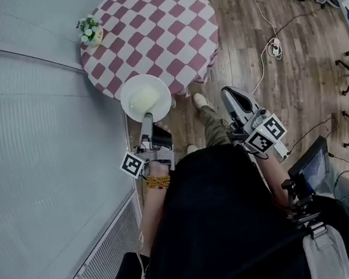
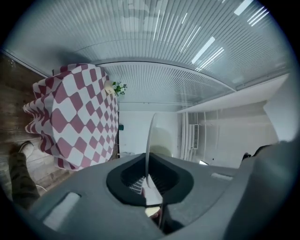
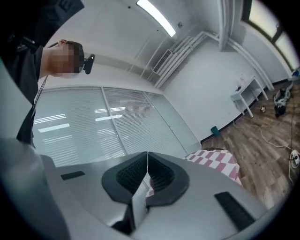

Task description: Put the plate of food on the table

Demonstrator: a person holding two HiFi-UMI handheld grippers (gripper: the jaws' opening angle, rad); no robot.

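Item: left gripper (image 1: 147, 117), jaws closed down to the thickness of a rim and clamped on the near edge of the plate (image 1: 130, 87); in the left gripper view (image 2: 147, 176) the plate (image 2: 150, 140) runs edge-on straight out from between the pads. The single-edge pinch probably keeps the dish level and the jaws clear of the food (image 1: 145, 98), a pale mound at the plate's centre, just beyond the jaw tips. Item: table (image 1: 159, 28), round, under a red-and-white checked cloth, directly ahead of the left gripper; the plate's far rim overlaps the table's near edge in the head view, though the frames do not show whether the plate is above the cloth or short of it. Item: small flower pot (image 1: 90, 31) at the table's far-left side, well apart from the plate, so the near cloth looks free for setting down. Item: right gripper (image 1: 231, 93), jaws fully together with nothing between them, as the right gripper view (image 3: 144, 161) confirms; it hangs beside the person's leg, off to the right of the plate, likely parked since one grip suffices. Judgement: carrying stage, placement not yet made.
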